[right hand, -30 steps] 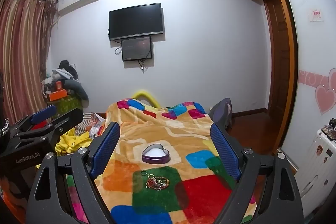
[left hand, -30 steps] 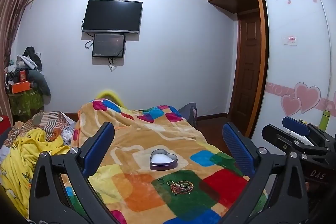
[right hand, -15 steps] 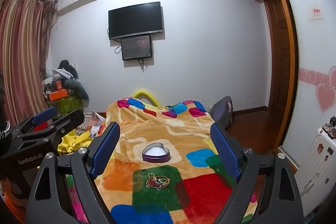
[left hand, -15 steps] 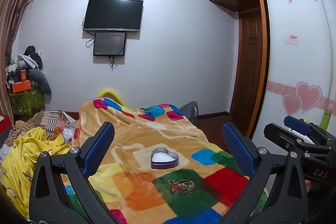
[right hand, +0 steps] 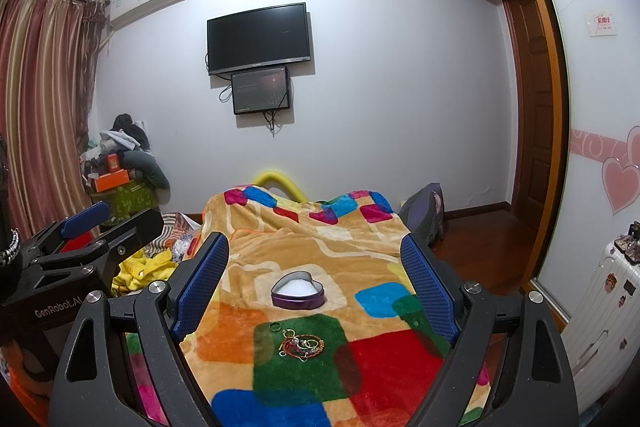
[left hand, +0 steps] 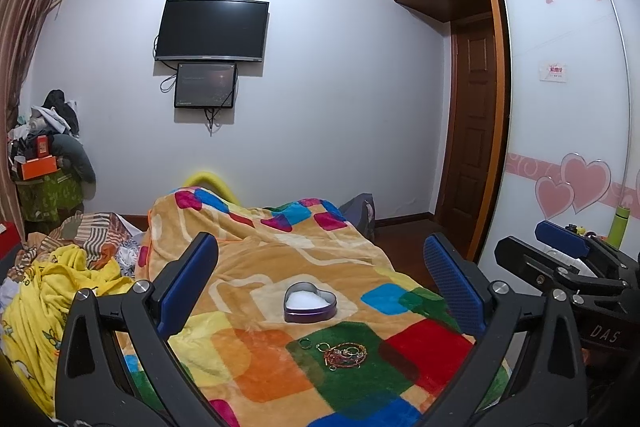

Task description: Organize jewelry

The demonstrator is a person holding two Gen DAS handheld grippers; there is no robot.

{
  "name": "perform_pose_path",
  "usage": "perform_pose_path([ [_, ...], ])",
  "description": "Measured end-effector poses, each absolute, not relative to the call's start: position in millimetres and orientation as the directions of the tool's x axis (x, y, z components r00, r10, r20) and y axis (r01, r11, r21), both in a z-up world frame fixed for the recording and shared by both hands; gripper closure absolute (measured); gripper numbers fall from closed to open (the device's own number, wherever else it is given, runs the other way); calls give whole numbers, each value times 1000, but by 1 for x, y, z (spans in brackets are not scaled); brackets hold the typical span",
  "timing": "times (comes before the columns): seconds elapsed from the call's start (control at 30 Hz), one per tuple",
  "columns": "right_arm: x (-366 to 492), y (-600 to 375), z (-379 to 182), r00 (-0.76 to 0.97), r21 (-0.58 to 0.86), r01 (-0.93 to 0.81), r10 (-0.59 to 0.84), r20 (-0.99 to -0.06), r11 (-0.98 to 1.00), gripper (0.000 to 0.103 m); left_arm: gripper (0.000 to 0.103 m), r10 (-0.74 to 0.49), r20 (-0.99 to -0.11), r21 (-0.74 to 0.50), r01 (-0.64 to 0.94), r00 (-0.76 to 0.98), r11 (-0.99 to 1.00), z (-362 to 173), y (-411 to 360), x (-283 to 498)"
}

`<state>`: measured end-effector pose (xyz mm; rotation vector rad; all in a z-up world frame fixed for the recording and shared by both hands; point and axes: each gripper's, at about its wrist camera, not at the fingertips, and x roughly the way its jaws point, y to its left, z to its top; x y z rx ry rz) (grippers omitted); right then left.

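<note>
A purple heart-shaped tin (left hand: 310, 302) (right hand: 297, 292) with a white lining sits open on a colourful patchwork blanket (left hand: 260, 267) (right hand: 360, 355). A small pile of jewelry (left hand: 345, 351) (right hand: 301, 343), bracelets and rings, lies on a green patch just in front of the tin. A single loose ring (left hand: 305, 343) (right hand: 275, 326) rests to the pile's left. My left gripper (left hand: 320, 287) hovers open above the blanket, well short of the tin. My right gripper (right hand: 316, 285) is open too, held beside it; nothing is between either pair of blue pads.
Yellow bedding and striped clothes (left hand: 60, 275) are heaped left of the blanket. A cluttered stand with an orange box (right hand: 112, 181) is by the curtain. A backpack (right hand: 426, 211) leans at the bed's far right. A white suitcase (right hand: 600, 307) stands by the wardrobe.
Both views have shifted only slightly; the tin and jewelry pile lie where they were. Both grippers stay open.
</note>
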<state>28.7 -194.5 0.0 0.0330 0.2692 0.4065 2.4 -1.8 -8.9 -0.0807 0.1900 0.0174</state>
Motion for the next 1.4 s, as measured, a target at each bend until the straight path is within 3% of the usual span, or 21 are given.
perform_pose_path([
  [1.4,24,-190,-12,881,84,-390,398,-257,917,17,0,20,-197,-98,-40,980,994,-6,1,5],
])
